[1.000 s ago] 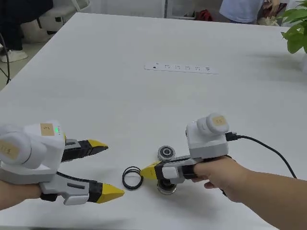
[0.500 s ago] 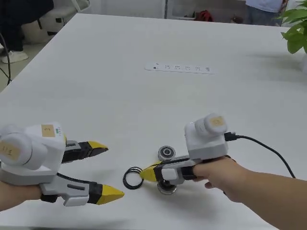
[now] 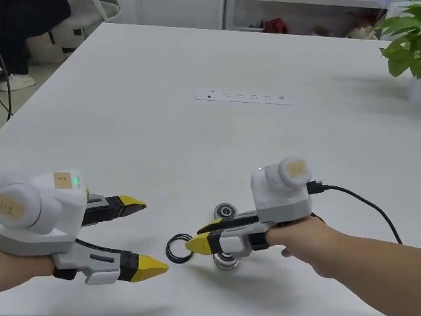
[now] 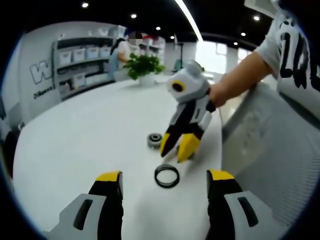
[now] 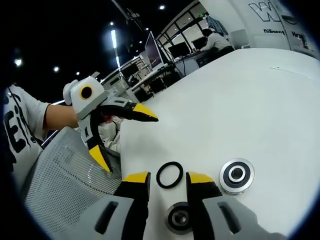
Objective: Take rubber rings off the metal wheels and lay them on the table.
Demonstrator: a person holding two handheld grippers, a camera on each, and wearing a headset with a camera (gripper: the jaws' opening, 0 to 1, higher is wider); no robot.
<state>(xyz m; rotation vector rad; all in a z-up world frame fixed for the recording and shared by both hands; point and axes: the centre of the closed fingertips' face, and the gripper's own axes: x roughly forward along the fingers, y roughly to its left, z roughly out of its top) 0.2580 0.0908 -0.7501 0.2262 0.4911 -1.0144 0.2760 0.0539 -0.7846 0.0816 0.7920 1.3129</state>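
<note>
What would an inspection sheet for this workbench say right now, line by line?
Surface: white table, matte, no marks seen.
Job's things: one black rubber ring lying flat on the table; far wheel standing free; near wheel partly under the right tongs.
Clutter: white power strip mid-table.
Grippers: left tongs open wide, holding nothing; right tongs with jaws a little apart over the near wheel, any grip on it cannot be told.
Cables: black cable running from the right tongs off to the right.
Surroundings: potted plant at the far right; mesh chair back beside the table.
</note>
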